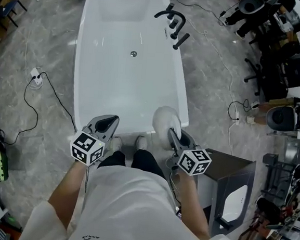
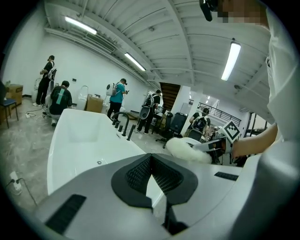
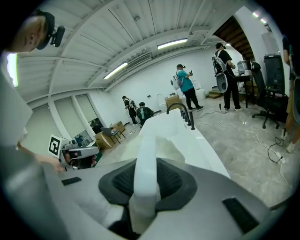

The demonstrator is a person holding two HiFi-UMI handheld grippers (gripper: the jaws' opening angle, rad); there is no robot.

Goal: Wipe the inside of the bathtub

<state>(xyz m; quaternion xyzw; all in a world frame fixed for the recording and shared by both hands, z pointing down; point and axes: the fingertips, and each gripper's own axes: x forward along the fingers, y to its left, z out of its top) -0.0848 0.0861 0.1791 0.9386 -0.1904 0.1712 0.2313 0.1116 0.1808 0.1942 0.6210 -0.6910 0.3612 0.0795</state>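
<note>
- Bathtub [image 1: 122,91], white and freestanding, is standing on the grey marbled floor [image 1: 20,53] and running lengthwise away from the person, who is standing at its near end.
- Its round drain [image 1: 134,54] is showing in the basin floor, and a black curved faucet [image 1: 174,18] with black fittings is sitting on the right rim toward the far end.
- Right claw [image 1: 172,135] is clamping tight on the white handle [image 3: 146,154] of a fluffy white duster [image 1: 165,120]; the handle is running straight out between the two dark pads.
- The duster's fluffy head is hanging over the near right corner of the tub, by the rim; whether it is touching the rim cannot be told.
- Left claw [image 1: 108,120] is holding nothing, its pads meeting at the tips, and it is hovering at the near left corner of the tub, level with the right one.
- In the left gripper view the duster is showing to the right, beyond the tub's rim, with the right claw's marker cube behind it.
- A grey cabinet [image 1: 228,176] is standing just beside the person's right arm.
- A white plug block [image 1: 36,78] with a black cable is lying on the floor to the left of the tub.
- Black office chairs [image 1: 261,69] are crowding the upper right of the head view.
- Several people are standing past the far end of the tub, one in a teal shirt [image 2: 117,92].
</note>
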